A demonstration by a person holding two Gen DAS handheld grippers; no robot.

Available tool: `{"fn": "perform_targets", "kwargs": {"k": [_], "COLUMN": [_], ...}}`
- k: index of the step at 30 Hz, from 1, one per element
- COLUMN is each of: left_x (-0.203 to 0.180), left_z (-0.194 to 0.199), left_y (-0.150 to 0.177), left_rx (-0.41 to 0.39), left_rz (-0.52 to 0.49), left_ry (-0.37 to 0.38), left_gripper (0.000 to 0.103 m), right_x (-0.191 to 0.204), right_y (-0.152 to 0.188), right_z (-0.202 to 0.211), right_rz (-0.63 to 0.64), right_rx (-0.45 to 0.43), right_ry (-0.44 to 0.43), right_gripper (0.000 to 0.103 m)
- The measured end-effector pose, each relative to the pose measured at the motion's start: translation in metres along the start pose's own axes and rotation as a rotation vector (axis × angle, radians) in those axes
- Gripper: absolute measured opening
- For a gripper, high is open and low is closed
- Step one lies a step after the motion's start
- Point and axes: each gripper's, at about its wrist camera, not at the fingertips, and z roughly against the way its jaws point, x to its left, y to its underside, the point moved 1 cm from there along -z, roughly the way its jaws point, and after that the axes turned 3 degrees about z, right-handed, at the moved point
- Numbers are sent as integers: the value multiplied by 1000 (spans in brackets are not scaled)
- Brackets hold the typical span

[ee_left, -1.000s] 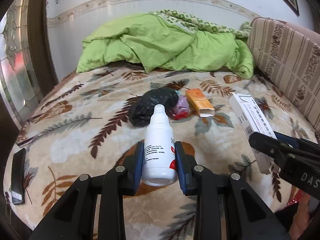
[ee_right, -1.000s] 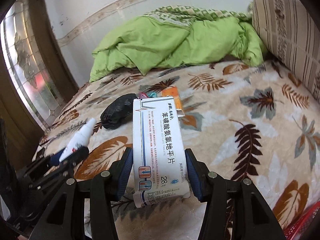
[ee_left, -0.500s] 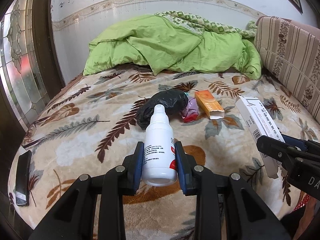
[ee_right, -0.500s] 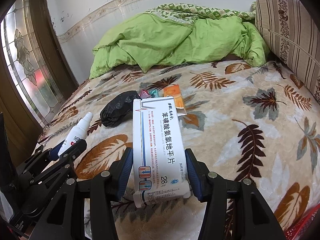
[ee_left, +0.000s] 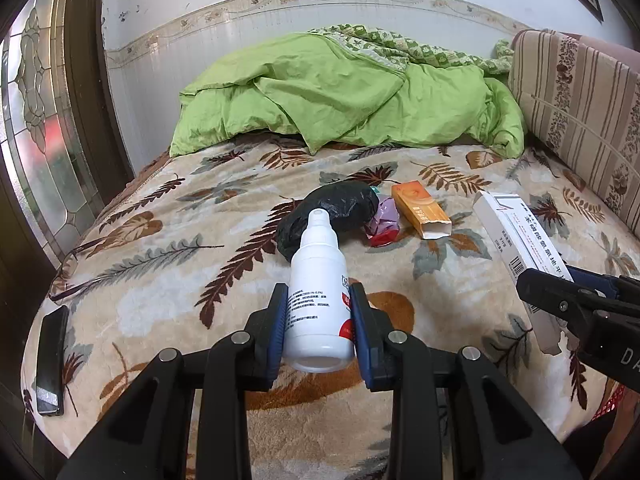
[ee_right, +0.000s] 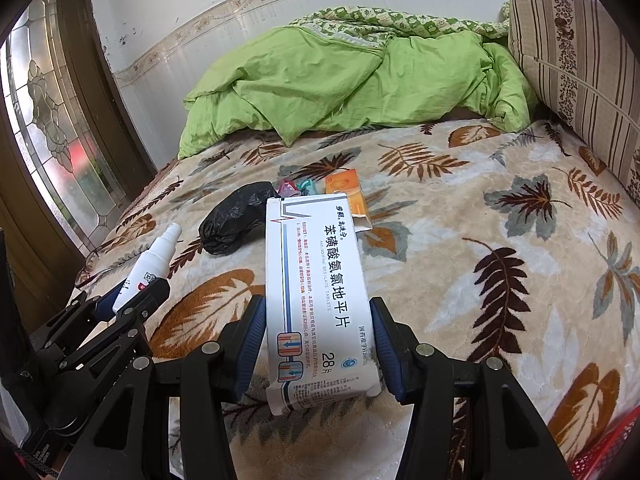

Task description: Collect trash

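A: Holding two things above the leaf-pattern blanket [ee_left: 168,280], yes? Which gripper has which?

B: The left gripper [ee_left: 319,300] is clamped on a white spray bottle [ee_left: 318,288]. The bottle lies along the fingers with its nozzle pointing away, toward the black plastic bag [ee_left: 332,210]. The blue pads [ee_left: 280,320] press on both sides of its lower body.

A: And the other one?

B: The right gripper [ee_right: 320,320] is closed on a white tablet box [ee_right: 318,292], printed face up, the far end reaching toward the black plastic bag. In the left wrist view this gripper comes in from the right edge, with the box tilted.

A: What lies on the blanket?

B: Just right of the black plastic bag there are crumpled pink and red wrappers [ee_left: 384,226], and right of them an orange carton [ee_left: 420,210] with an open end. Far left of the bag, at the blanket's edge, lie a dark phone [ee_left: 50,360] and eyeglasses [ee_left: 76,264]. Behind the bag a green quilt [ee_left: 340,92] is piled at the wall.
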Motion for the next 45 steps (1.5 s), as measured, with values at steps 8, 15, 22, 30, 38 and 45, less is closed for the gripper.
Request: {"fn": "perform_targets", "kwargs": {"k": [8, 15, 22, 30, 38, 45], "left_x": [-1, -2, -2, -5, -5, -7], "left_z": [0, 0, 0, 1, 1, 2], "left_y": [0, 1, 1, 1, 2, 2], "left_rx": [0, -1, 1, -1, -1, -2], "left_rz": [-3, -5, -7, -8, -10, -11], "left_ry": [1, 1, 1, -1, -1, -1], "left_gripper": [29, 29, 29, 29, 29, 29], "right_x": [0, 0, -1, -2, -2, -3], "right_y": [0, -1, -1, -1, -2, -2], "right_z": [1, 1, 0, 1, 1, 0], "right_rz": [-8, -14, -14, -16, -17, -19], "right_rx": [0, 0, 1, 2, 1, 1], "right_ry": [-3, -6, -7, -8, -8, -11], "right_gripper": [55, 55, 55, 55, 55, 55]}}
